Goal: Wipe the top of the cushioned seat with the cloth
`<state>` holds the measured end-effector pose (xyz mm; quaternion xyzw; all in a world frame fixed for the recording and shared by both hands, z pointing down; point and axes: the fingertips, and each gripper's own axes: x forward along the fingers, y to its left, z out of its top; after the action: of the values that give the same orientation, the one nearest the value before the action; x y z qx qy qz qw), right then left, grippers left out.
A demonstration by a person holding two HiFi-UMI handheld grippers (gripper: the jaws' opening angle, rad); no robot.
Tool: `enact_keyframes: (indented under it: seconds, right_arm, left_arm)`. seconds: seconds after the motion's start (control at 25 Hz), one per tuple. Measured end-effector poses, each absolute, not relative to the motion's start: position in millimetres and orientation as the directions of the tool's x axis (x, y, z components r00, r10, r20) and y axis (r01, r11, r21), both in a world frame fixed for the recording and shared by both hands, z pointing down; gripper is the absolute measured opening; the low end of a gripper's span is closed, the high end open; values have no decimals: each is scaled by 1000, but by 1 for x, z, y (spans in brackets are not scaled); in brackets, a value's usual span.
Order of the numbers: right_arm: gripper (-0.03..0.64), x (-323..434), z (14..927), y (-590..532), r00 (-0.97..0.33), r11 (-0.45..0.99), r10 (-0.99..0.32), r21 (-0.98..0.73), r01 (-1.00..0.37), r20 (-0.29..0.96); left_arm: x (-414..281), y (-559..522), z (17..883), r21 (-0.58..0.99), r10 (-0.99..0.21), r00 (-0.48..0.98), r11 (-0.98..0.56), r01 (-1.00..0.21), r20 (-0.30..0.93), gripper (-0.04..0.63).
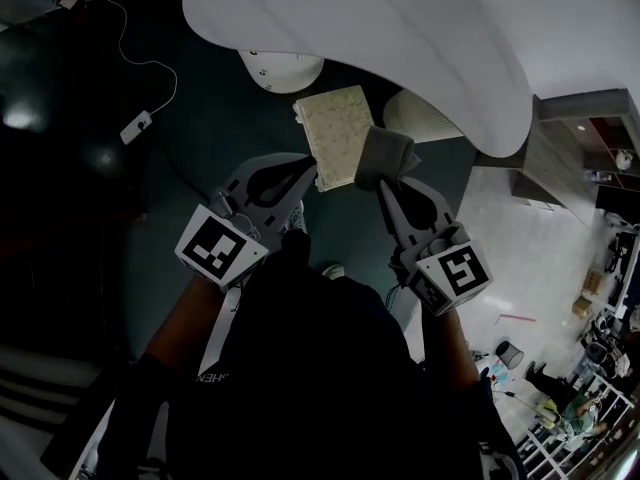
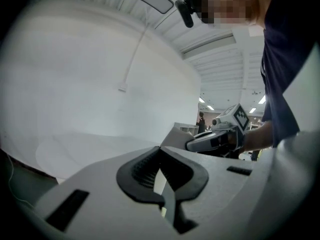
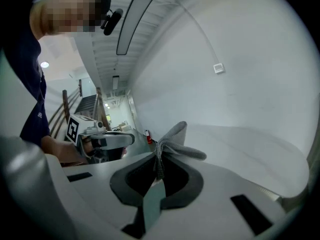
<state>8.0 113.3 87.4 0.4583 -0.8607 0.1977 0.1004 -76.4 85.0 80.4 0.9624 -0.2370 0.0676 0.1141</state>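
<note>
The cushioned seat (image 1: 335,128) is a square, pale speckled pad seen from above, just beyond both grippers. A folded grey cloth (image 1: 386,156) hangs at the seat's right edge, and my right gripper (image 1: 386,182) is shut on it. The right gripper view shows the cloth (image 3: 176,143) sticking up out of the closed jaws of that gripper (image 3: 160,165). My left gripper (image 1: 306,174) is at the seat's near left corner, shut with nothing held. In the left gripper view its pads (image 2: 161,152) meet, with the cloth (image 2: 176,136) and right gripper (image 2: 216,139) ahead.
A large white curved tabletop (image 1: 400,28) overhangs the far side of the seat. Two round white bases (image 1: 285,68) (image 1: 425,118) stand under it. A cable with a small white box (image 1: 137,125) lies on the dark floor at left. Pale flooring (image 1: 520,258) lies to the right.
</note>
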Motion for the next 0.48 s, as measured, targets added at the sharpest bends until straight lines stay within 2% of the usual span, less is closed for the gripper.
enact_keyframes:
  seconds: [0.48]
  right_arm:
    - [32, -14, 155, 30, -578, 508, -674, -280, -815, 460]
  left_arm:
    - [-103, 4, 136, 244, -441, 861, -832, -499, 254, 8]
